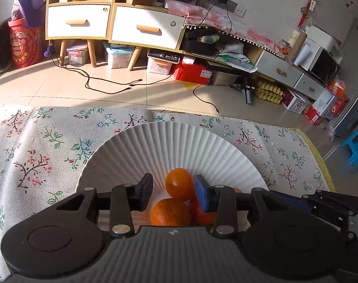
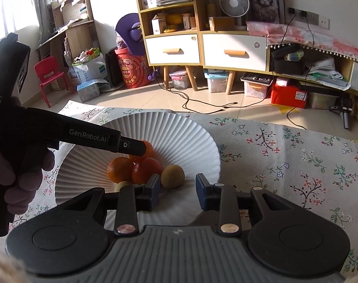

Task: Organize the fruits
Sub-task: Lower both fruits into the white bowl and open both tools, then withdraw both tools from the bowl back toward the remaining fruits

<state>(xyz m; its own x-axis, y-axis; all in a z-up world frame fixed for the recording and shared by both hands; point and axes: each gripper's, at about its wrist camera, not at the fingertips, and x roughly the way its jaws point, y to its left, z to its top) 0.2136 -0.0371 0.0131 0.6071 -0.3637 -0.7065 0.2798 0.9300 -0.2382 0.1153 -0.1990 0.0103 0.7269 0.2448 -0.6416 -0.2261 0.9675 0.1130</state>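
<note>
The left gripper [image 1: 173, 189] stood with jaws slightly apart around the top orange [image 1: 179, 185] on the white plate [image 1: 141, 146] — possibly touching its right pad, not clamped. The right gripper [image 2: 177, 189] gaped empty just beside the small yellow-brown fruit [image 2: 172, 176]. A nudge from either finger could have rolled the stacked fruit — it sat loosely piled.

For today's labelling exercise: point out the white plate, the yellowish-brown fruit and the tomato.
white plate [image 2: 179, 127]: right wrist view, bare ribbed far rim.
yellowish-brown fruit [image 2: 172, 176]: right wrist view, middle of its rounded front.
tomato [image 2: 145, 170]: right wrist view, centre of its red skin.
</note>
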